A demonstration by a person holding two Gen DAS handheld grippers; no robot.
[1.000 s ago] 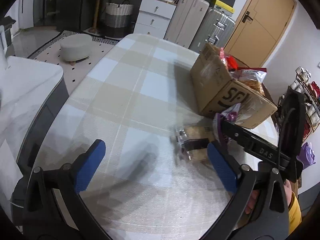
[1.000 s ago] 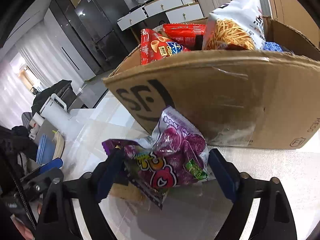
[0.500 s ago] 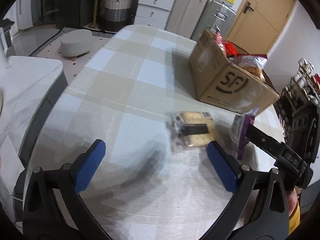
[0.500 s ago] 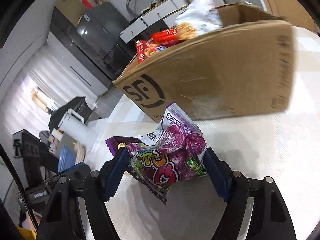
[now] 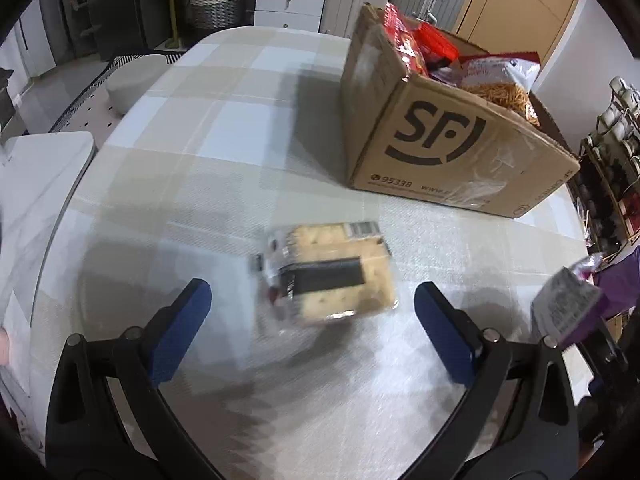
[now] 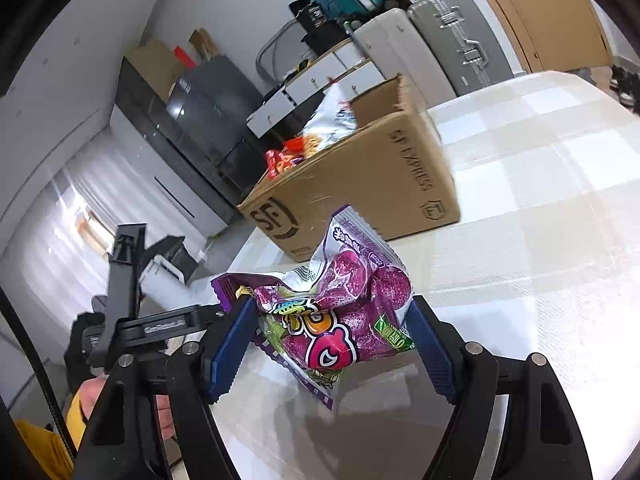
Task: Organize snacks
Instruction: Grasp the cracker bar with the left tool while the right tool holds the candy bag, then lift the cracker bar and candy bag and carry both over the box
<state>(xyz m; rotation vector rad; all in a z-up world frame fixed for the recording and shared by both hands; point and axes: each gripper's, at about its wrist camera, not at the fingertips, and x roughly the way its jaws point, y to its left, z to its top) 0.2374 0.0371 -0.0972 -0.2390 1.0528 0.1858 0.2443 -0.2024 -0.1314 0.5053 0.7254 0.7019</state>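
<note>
Up at the far right of the checked desk (image 5: pixel 224 128) stands an open cardboard box (image 5: pixel 444 152) marked SF, already stuffed with a red snack bag (image 5: pixel 404 44) and a bag of crispy sticks (image 5: pixel 500 84) poking above its rim. Nearer, a clear-wrapped cracker pack (image 5: pixel 332 272) lies flat on the cloth, well apart from the box and just ahead of the left tongs (image 5: pixel 312 320), whose blue pads are spread wide with nothing between them. Bare cloth runs left of the pack to the rounded desk edge, beyond which a pale stool (image 5: pixel 136 76) sits on the floor. The right tongs (image 6: pixel 332 340) pinch a purple gummy bag (image 6: pixel 340 312) from both sides, holding it clear above the desk, near the box's front corner. Open cloth stretches away to the right of the box. The other tool's black frame (image 6: pixel 124 280) stands close on the left side in that view.
</note>
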